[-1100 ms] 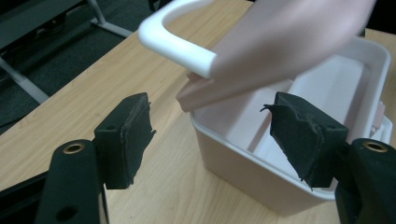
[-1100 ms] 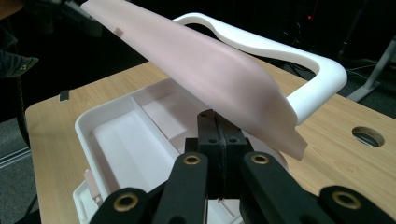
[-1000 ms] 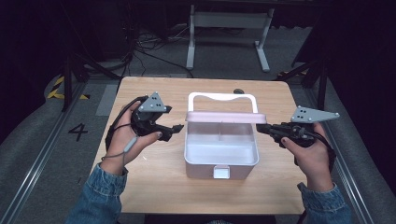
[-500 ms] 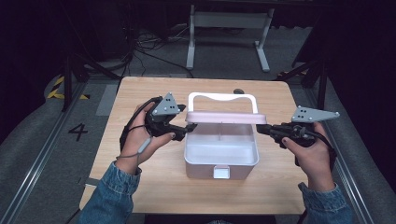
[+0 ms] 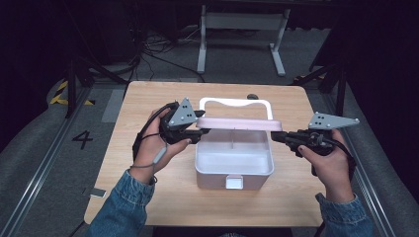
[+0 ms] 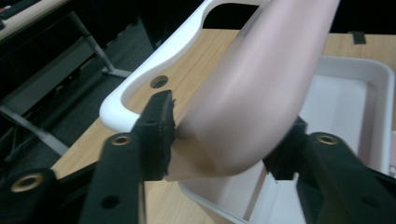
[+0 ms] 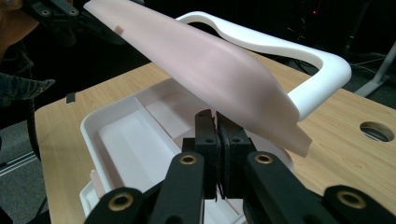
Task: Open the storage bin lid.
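Pink lid (image 5: 239,123) held above white box (image 5: 234,165), tabletop centre. Left hand-held gripper (image 6: 224,140) just closing on 9 o'clock edge; right hand-held gripper (image 7: 217,140) pinched shut at 3 o'clock edge. Risk: uneven grip, lid tilts, slips.

Box mouth half-blocked.
Raised pink lid (image 5: 240,123) and white handle (image 5: 236,102) overhang white box (image 5: 234,176) rear; front and bare table (image 5: 148,197) sides open.
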A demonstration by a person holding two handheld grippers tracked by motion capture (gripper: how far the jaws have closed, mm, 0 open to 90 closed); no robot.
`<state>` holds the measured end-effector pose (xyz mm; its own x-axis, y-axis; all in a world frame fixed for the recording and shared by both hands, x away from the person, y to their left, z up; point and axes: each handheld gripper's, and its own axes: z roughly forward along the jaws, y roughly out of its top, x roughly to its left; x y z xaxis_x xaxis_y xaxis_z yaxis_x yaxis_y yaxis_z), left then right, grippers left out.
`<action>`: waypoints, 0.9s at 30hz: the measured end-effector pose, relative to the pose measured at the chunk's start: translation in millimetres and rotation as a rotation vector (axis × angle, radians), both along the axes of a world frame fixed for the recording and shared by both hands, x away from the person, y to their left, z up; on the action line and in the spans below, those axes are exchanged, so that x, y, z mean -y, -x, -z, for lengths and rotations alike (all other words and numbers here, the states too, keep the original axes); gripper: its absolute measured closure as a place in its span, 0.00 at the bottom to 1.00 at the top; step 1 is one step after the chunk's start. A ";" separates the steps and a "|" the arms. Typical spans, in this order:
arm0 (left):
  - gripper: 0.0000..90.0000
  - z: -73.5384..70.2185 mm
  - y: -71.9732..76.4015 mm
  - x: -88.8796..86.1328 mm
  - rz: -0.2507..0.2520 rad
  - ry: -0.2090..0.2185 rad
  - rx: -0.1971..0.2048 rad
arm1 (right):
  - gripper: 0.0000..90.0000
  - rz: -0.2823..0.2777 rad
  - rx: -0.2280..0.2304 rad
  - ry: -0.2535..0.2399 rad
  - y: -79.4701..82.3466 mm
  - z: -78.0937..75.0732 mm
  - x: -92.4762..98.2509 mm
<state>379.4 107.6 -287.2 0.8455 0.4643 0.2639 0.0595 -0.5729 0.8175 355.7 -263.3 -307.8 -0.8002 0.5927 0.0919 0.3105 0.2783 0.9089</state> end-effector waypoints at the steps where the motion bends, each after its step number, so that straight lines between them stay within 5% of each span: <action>1: 0.64 -0.5 -0.3 0.6 -0.001 0.002 0.000 | 0.98 -0.001 0.001 0.002 0.2 0.2 -0.1; 9: 0.66 -6.7 -6.6 2.1 -0.004 -0.001 -0.026 | 0.95 0.006 0.002 0.005 6.3 -1.7 3.3; 27: 0.74 -20.6 -41.3 -2.0 -0.034 0.084 -0.133 | 0.95 0.085 0.011 0.012 21.1 -2.4 26.7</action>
<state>420.7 109.6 -266.7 0.8540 0.5087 0.1095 0.1886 -0.4987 0.8460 334.6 -290.0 -305.3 -0.7481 0.6592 0.0754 0.3232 0.2627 0.9091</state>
